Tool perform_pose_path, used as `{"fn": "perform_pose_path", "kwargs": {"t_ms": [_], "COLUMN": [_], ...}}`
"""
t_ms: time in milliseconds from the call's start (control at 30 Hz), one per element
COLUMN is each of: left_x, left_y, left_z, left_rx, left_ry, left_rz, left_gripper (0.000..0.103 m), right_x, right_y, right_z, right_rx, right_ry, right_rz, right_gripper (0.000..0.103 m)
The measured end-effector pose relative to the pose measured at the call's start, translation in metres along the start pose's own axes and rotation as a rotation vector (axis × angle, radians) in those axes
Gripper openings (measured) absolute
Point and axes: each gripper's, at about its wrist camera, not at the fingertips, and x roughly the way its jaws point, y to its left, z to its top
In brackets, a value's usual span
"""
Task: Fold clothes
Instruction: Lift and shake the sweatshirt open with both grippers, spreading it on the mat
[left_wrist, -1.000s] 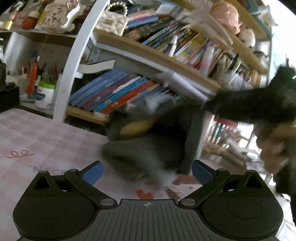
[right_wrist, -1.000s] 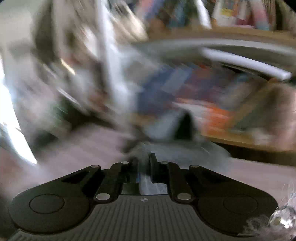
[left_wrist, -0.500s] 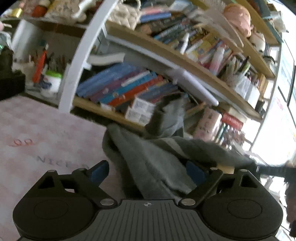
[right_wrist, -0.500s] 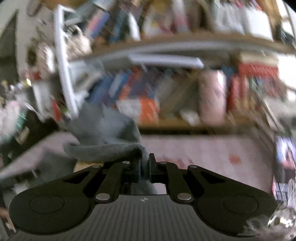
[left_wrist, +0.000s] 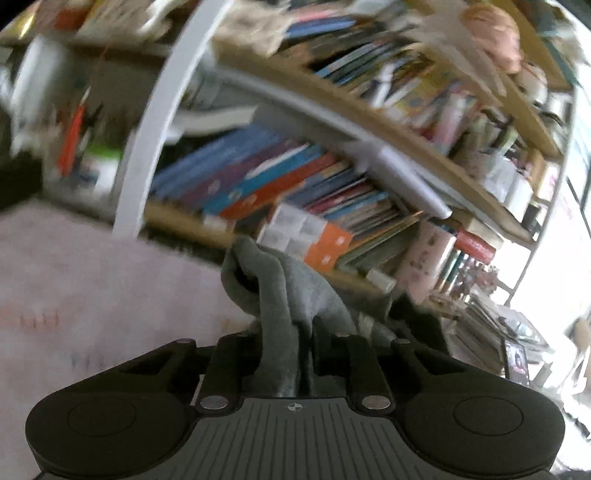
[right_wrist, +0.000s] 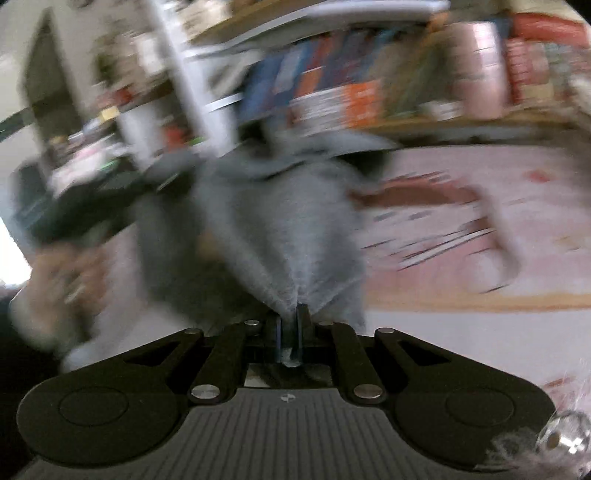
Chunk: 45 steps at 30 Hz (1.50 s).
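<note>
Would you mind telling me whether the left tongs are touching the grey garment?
Touching. The left wrist view shows the left tongs closed on a fold of the grey garment, which runs up from between them.

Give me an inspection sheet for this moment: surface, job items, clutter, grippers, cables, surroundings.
Surface: pink patterned cloth covers it; print blurred.
Job's things: one grey garment, bunched and pinched at two places; in the right wrist view it fans out from the jaws.
Clutter: nothing seen on the cloth apart from the garment.
Grippers: left gripper shut on grey garment; right gripper shut on grey garment. A hand holds the left one, blurred.
Cables: nothing seen.
Surroundings: crowded bookshelf behind, leaning books, white upright post. Both views motion-blurred.
</note>
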Motion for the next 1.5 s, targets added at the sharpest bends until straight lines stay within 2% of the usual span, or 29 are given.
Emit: {"fn": "perform_pose_path", "kwargs": {"t_ms": [100, 167, 200, 267, 333, 433, 467, 533, 567, 667, 867, 967, 1100, 1167, 1200, 1233, 1300, 1333, 1433, 1500], "left_x": [-0.001, -0.018, -0.027, -0.041, -0.038, -0.015, -0.006, 0.009, 0.011, -0.003, -0.059, -0.098, -0.137, -0.146, -0.148, -0.149, -0.147, -0.145, -0.138, -0.127], "left_y": [-0.01, -0.046, -0.06, -0.074, -0.061, -0.024, -0.011, 0.016, 0.025, 0.046, 0.068, 0.069, 0.078, 0.083, 0.086, 0.089, 0.094, 0.096, 0.103, 0.1], "left_z": [0.014, 0.024, 0.028, 0.038, 0.053, 0.064, 0.065, 0.054, 0.048, 0.024, -0.006, -0.012, -0.017, -0.022, -0.024, -0.028, -0.036, -0.04, -0.053, -0.059], "left_rx": [0.069, 0.24, 0.32, 0.43, 0.397, 0.323, 0.297, 0.23, 0.209, 0.19, 0.139, 0.123, 0.034, -0.011, -0.033, -0.058, -0.121, -0.158, -0.263, -0.245], "left_ry": [-0.025, -0.077, -0.113, -0.178, -0.187, -0.135, -0.107, -0.001, 0.033, 0.064, 0.093, 0.054, 0.024, 0.042, 0.055, 0.068, 0.095, 0.108, 0.149, 0.183], "left_rz": [-0.024, -0.125, -0.149, -0.114, -0.029, 0.157, 0.218, 0.287, 0.315, 0.379, 0.459, 0.515, 0.574, 0.588, 0.591, 0.587, 0.559, 0.537, 0.474, 0.476], "left_gripper": [0.016, 0.016, 0.016, 0.017, 0.017, 0.019, 0.022, 0.037, 0.05, 0.072, 0.072, 0.072, 0.072, 0.072, 0.072, 0.072, 0.071, 0.07, 0.07, 0.069], "right_x": [0.012, 0.023, 0.027, 0.035, 0.04, 0.047, 0.051, 0.058, 0.061, 0.067, 0.078, 0.093, 0.11, 0.106, 0.099, 0.092, 0.076, 0.067, 0.029, 0.014], "right_y": [0.028, 0.043, 0.051, 0.067, 0.082, 0.091, 0.091, 0.089, 0.087, 0.081, 0.083, 0.096, 0.115, 0.114, 0.11, 0.106, 0.101, 0.098, 0.075, 0.055], "right_z": [-0.007, -0.01, -0.01, -0.01, -0.01, -0.008, -0.008, -0.007, -0.008, -0.008, 0.006, 0.023, 0.037, 0.031, 0.028, 0.026, 0.019, 0.011, 0.017, 0.031], "right_rx": [0.039, 0.071, 0.079, 0.082, 0.046, 0.034, 0.042, 0.06, 0.069, 0.096, 0.067, 0.041, 0.015, -0.023, -0.048, -0.072, -0.121, -0.145, -0.197, -0.192], "right_ry": [0.063, 0.104, 0.126, 0.167, 0.184, 0.181, 0.187, 0.202, 0.215, 0.257, 0.276, 0.25, 0.237, 0.25, 0.254, 0.258, 0.248, 0.235, 0.158, 0.076], "right_rz": [0.209, 0.36, 0.423, 0.527, 0.562, 0.552, 0.533, 0.49, 0.477, 0.455, 0.478, 0.502, 0.511, 0.52, 0.527, 0.534, 0.547, 0.546, 0.514, 0.464], "right_gripper": [0.007, 0.007, 0.007, 0.007, 0.007, 0.007, 0.007, 0.007, 0.007, 0.008, 0.008, 0.008, 0.011, 0.014, 0.018, 0.027, 0.034, 0.034, 0.034, 0.034]}}
